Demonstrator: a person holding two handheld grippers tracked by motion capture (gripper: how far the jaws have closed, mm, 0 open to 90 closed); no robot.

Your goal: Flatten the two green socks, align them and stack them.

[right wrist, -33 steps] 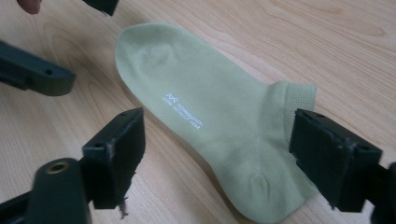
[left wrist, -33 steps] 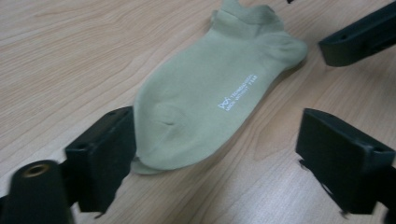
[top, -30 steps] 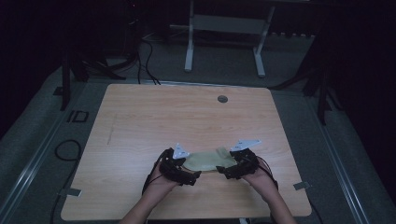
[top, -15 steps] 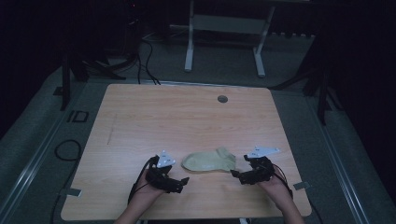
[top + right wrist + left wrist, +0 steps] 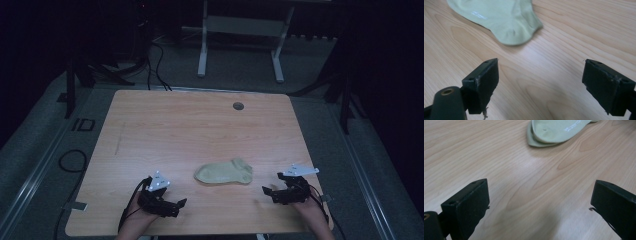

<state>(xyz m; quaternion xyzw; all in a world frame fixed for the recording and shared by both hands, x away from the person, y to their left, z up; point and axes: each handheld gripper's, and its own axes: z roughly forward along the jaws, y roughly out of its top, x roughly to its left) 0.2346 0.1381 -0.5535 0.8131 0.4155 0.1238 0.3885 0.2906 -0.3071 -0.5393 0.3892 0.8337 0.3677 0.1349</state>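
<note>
Table: a light wooden table (image 5: 200, 130) with a visible grain; a small round dark grommet (image 5: 238, 106) sits near its far edge, well apart from everything else on it.

Sock: a pale green ankle sock (image 5: 223, 172) lies flat on the near half of the table, between the two grippers and touching neither. In the left gripper view it looks folded or doubled, one layer edge showing under another (image 5: 549, 132), though the crop makes it hard to be sure. Faint white lettering runs across its fabric. In the right gripper view its rounded end (image 5: 506, 22) points toward the camera.

Left gripper: the left gripper (image 5: 172, 206) rests low at the near left of the table, held in the person's hand, near the sock's left end but apart from it. Its jaws are spread wide, with bare wood between them (image 5: 539, 202).

Right gripper: the right gripper (image 5: 270, 192) sits at the near right, near the sock's right end but apart from it. Its jaws are likewise spread wide over bare table (image 5: 540, 82), nothing between them.

Plates: a grey three-cornered plate tops each gripper.
</note>
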